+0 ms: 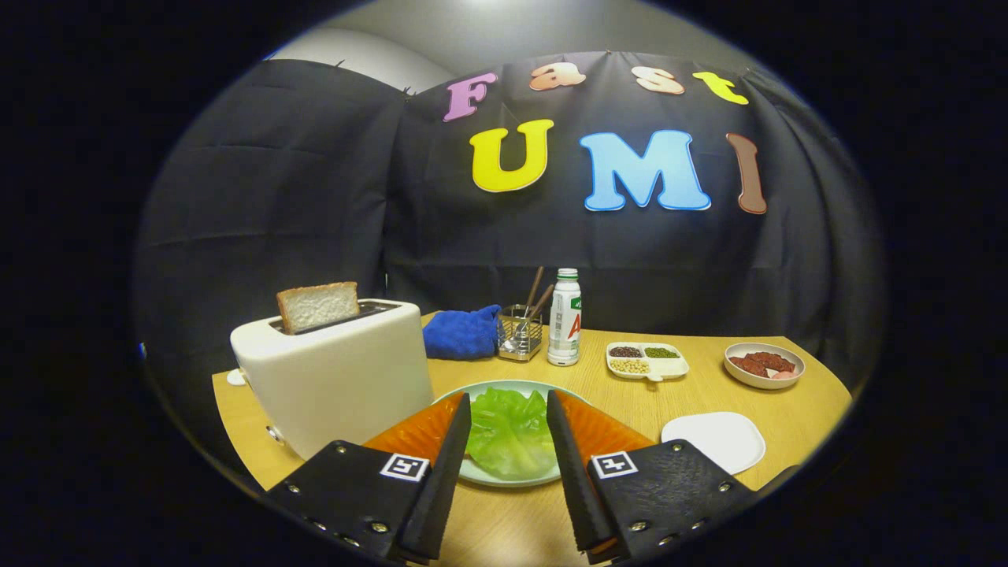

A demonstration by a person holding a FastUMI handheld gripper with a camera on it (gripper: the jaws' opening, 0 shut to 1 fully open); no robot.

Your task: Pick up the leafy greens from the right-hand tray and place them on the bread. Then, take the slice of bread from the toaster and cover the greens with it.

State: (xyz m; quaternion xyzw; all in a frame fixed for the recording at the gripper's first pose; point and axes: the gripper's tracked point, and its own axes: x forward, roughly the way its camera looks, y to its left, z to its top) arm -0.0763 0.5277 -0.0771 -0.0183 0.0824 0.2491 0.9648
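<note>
The leafy greens (510, 431) lie spread on a pale round plate (504, 478), in the gap between my fingers. Whatever is under the leaf is hidden. My gripper (508, 396) is open, with one finger on each side of the leaf and neither pressing on it. A white toaster (339, 378) stands just left of the plate, beside my left finger. A slice of bread (317, 305) sticks up out of its slot. To the right of my right finger lies a white tray (715, 439) with nothing on it.
Beyond the plate stand a blue cloth mitt (462, 332), a wire holder with chopsticks (520, 331) and a white bottle (565, 317). A divided dish of beans (647, 361) and a bowl of meat slices (764, 365) sit far right on the wooden table (693, 398).
</note>
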